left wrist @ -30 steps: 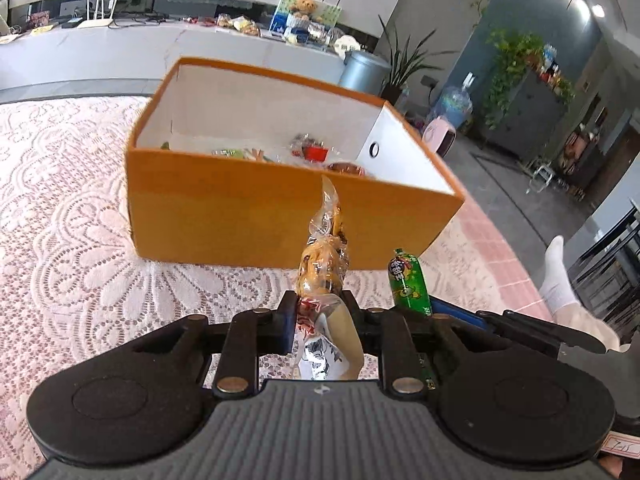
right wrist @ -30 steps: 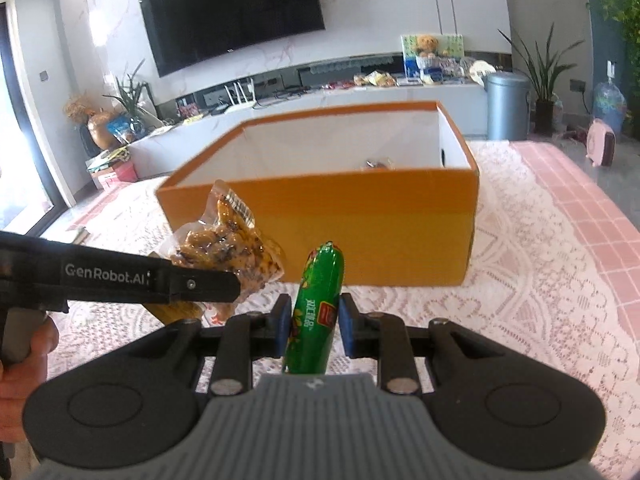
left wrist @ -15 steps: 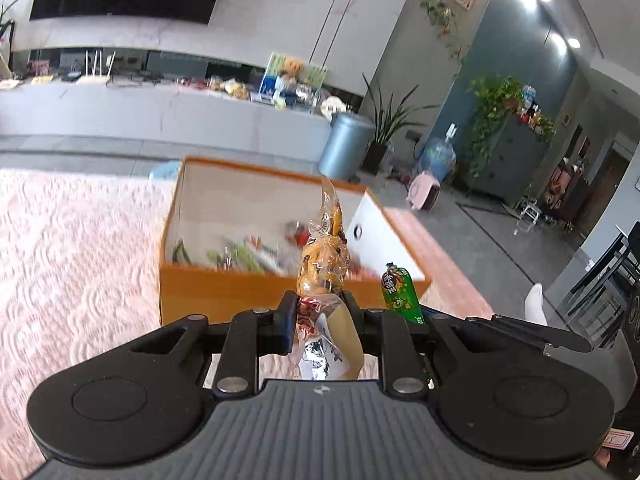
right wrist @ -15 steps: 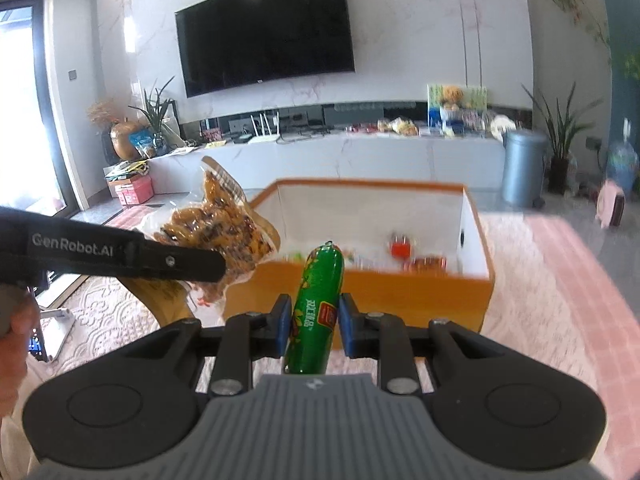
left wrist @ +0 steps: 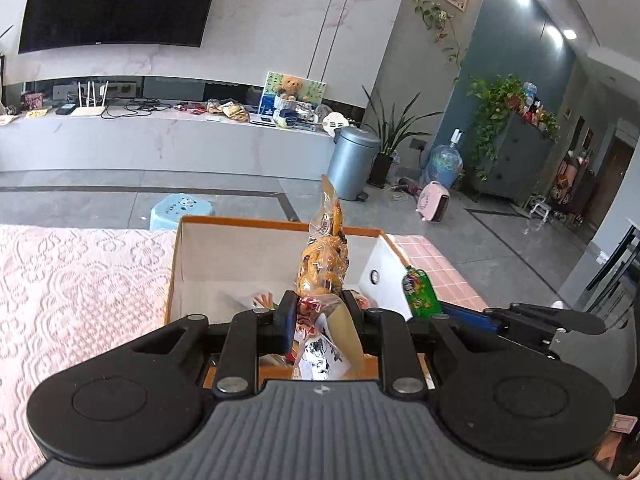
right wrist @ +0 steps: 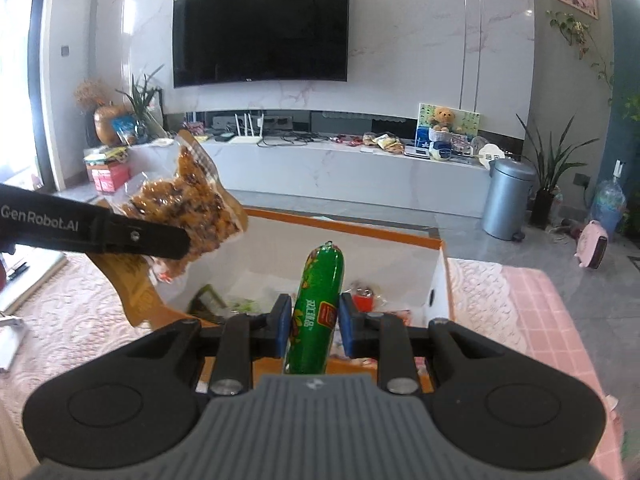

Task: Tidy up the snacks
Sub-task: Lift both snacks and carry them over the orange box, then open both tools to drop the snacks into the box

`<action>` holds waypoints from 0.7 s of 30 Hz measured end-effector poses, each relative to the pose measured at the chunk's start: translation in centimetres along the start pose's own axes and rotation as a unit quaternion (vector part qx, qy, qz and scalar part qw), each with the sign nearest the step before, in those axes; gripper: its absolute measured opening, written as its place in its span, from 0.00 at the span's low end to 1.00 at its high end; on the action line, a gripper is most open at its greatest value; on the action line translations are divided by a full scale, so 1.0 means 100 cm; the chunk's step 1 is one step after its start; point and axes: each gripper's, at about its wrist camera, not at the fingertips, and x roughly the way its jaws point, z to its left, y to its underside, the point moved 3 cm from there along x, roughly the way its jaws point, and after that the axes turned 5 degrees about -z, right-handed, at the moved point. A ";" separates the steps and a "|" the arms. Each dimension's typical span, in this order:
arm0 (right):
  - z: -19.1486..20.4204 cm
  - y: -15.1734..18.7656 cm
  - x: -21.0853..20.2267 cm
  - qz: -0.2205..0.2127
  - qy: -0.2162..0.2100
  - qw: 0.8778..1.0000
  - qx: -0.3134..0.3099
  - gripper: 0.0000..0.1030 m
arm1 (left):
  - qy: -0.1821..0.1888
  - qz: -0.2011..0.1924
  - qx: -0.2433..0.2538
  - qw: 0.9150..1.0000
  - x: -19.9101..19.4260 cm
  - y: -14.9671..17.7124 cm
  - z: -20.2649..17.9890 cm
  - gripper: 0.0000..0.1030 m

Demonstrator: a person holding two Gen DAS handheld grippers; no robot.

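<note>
Left tongs (left wrist: 319, 322) clenched on clear snack bag (left wrist: 322, 264), right tongs (right wrist: 313, 322) grasping green sausage (right wrist: 316, 304), both above orange box (right wrist: 436, 244)

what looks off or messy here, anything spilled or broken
Nothing stands out. The left gripper holds a clear bag of brown glazed snacks and the right gripper a green wrapped sausage, both intact, above the open orange cardboard box. Loose snacks lie inside the box; none appear spilled onto the pink lace tablecloth.

Snacks (right wrist: 362, 294) apparently inside box (right wrist: 440, 276)
</note>
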 end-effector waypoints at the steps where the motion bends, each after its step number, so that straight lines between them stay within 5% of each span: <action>1: -0.002 -0.001 0.006 0.005 0.004 1.000 -0.004 0.22 | -0.002 0.001 0.001 1.000 0.003 0.000 0.001 0.23; 21: -0.035 0.018 0.110 0.105 0.074 0.991 -0.035 0.22 | -0.077 0.049 0.043 0.995 0.081 0.016 0.028 0.23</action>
